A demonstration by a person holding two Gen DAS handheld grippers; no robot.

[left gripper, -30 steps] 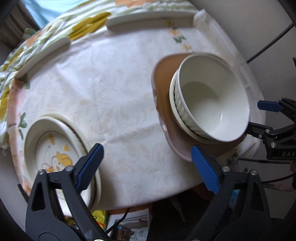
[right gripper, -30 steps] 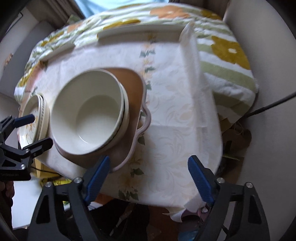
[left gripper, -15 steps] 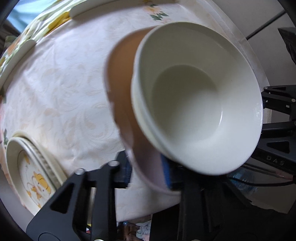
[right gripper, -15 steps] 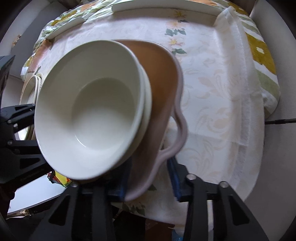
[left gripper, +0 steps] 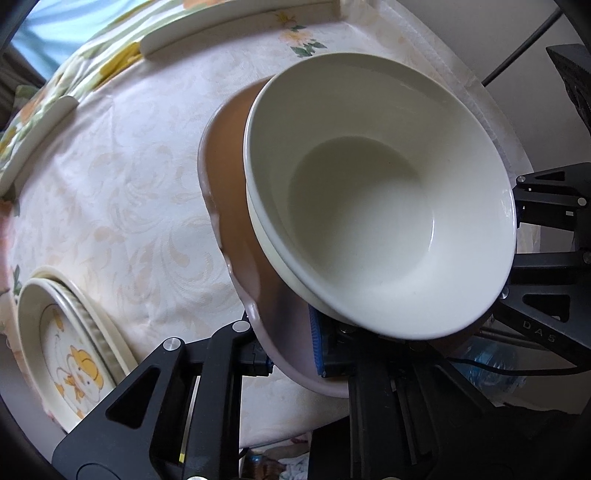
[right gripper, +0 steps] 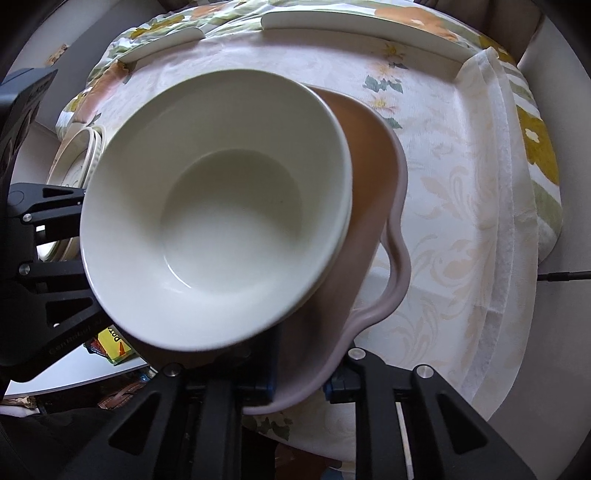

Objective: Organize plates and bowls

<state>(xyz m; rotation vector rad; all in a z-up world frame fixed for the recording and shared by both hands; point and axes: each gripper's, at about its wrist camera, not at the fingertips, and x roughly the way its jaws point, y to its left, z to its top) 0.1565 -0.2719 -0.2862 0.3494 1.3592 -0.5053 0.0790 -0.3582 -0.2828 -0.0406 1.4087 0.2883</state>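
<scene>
A brown dish (left gripper: 236, 206) with a wavy mauve rim lies on the pale floral tablecloth (left gripper: 122, 177). It carries a white bowl (left gripper: 369, 206) nested in a second white bowl. My left gripper (left gripper: 290, 352) grips the dish's near rim at its left side, jaws closing tight, blue pads pressing on both faces of the rim. In the right wrist view the same dish (right gripper: 369, 166) and bowl (right gripper: 221, 206) fill the frame. My right gripper (right gripper: 300, 384) clamps the near rim beside the looped handle (right gripper: 399, 266), jaws also closing on it.
A stack of cream plates (left gripper: 74, 350) with a yellow print sits at the table's near left corner, also plates (right gripper: 77, 155). Cream raised rails (left gripper: 240, 29) line the far edge. A folded white cloth (right gripper: 509, 221) hangs at the right. A yellow packet (right gripper: 110, 343) lies below the table edge.
Both grippers were open above the table a second ago. They came down onto the brown dish and shut on its near rim, so dish and bowls now fill both views.
</scene>
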